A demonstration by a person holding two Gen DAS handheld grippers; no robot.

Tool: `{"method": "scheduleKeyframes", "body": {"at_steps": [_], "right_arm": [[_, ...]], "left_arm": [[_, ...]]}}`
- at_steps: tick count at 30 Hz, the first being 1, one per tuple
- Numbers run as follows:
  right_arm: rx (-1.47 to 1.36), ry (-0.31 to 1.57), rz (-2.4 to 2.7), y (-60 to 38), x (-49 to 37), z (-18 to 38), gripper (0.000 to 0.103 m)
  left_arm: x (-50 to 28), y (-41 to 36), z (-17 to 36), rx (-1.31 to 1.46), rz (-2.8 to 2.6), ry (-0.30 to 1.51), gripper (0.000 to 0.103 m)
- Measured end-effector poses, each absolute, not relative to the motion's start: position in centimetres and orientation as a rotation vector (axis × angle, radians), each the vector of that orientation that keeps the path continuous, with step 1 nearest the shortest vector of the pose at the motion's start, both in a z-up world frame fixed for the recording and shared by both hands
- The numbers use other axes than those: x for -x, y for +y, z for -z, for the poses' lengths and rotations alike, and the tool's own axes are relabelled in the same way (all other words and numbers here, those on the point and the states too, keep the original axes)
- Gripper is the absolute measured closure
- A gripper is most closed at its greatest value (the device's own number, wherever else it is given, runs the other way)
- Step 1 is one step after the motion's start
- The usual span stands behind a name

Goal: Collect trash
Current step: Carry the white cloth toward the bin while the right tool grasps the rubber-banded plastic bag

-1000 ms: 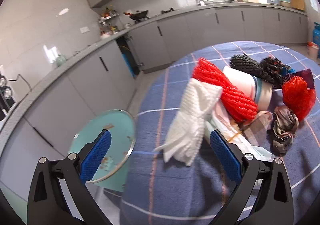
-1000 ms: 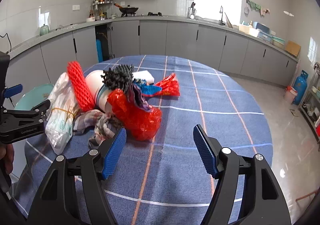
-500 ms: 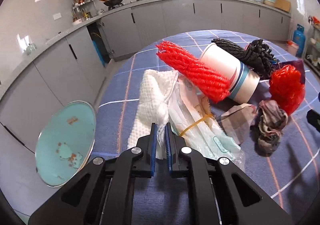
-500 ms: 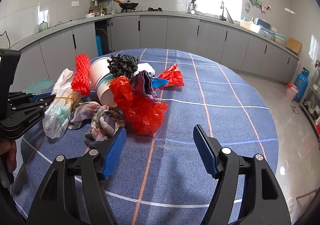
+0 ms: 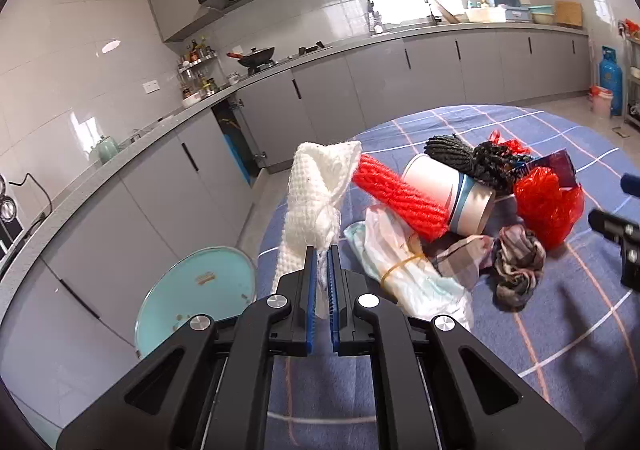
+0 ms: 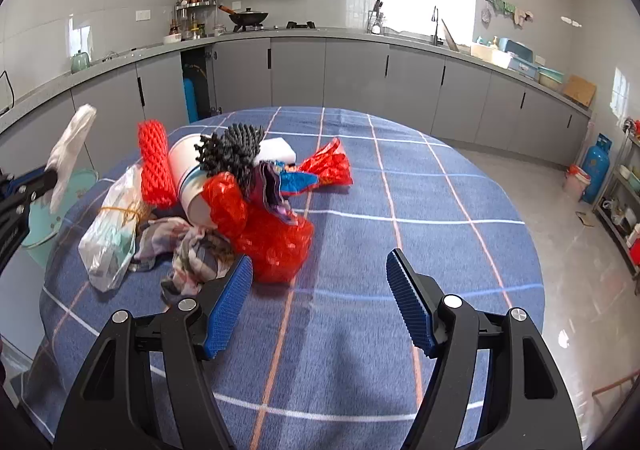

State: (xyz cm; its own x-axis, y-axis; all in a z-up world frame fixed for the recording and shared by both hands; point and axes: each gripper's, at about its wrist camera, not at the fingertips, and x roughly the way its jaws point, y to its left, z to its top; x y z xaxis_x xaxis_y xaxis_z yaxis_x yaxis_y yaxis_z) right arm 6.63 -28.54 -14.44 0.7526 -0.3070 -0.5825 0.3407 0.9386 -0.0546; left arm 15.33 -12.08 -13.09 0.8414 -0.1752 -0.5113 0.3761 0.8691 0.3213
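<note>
**A:** So the left gripper [image 5: 321, 282] has its blue pads pressed together on the lower end of the white knitted foam net sleeve [image 5: 316, 201]. The sleeve stands up from the jaws toward 12 o'clock and looks lifted clear of the blue checked tablecloth [image 5: 560, 330]. How's that stuff handle?

**B:** I'd guess feather-light and squishy. It flops and compresses, so a pinch near one end like this should hold fine, and it can't break. Only worry is snagging on the red foam net tube [image 5: 400, 197], which sits right at 2 o'clock of it.

**A:** And the right gripper [image 6: 320, 302]?

**B:** Jaws spread wide, nothing between them, hovering over bare cloth. At its 11 o'clock is the crumpled red plastic bag [image 6: 276, 242], with the plaid rag [image 6: 196, 250] at about 10.

**A:** Where would the sleeve go?

**B:** There's a round teal bin [image 5: 196, 290] at 9 o'clock of the left claw, down beside the table. Looks like the likely target, can't be sure. The white paper cup [image 5: 452, 189] and clear plastic bag with a rubber band [image 5: 404, 262] are left in the pile.
</note>
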Motion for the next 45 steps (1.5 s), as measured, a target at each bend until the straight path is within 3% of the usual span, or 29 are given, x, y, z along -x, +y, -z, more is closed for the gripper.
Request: {"method": "scheduleKeyframes", "body": {"at_steps": [18, 22, 28, 43, 45], "right_arm": [[-0.049, 0.572, 0.302, -27.8, -9.8, 11.9, 0.035], [-0.052, 0.574, 0.311, -28.1, -10.4, 11.6, 0.042], [-0.015, 0.515, 0.233, -25.4, -9.6, 10.5, 0.043], [0.005, 0.721, -0.039, -16.3, -14.8, 14.9, 0.043], [0.009, 0.76, -0.044, -15.9, -15.3, 15.6, 0.047]], "left_arm": [[-16.4, -9.6, 13.1, -0.398, 0.232, 0.506, 0.097], [-16.7, -9.3, 13.5, -0.39, 0.226, 0.525, 0.097], [-16.5, -8.5, 13.1, -0.383, 0.197, 0.515, 0.097], [-16.6, -4.1, 14.6, -0.358, 0.08, 0.582, 0.097], [-16.7, -3.9, 14.7, -0.351, 0.079, 0.588, 0.097]]}}
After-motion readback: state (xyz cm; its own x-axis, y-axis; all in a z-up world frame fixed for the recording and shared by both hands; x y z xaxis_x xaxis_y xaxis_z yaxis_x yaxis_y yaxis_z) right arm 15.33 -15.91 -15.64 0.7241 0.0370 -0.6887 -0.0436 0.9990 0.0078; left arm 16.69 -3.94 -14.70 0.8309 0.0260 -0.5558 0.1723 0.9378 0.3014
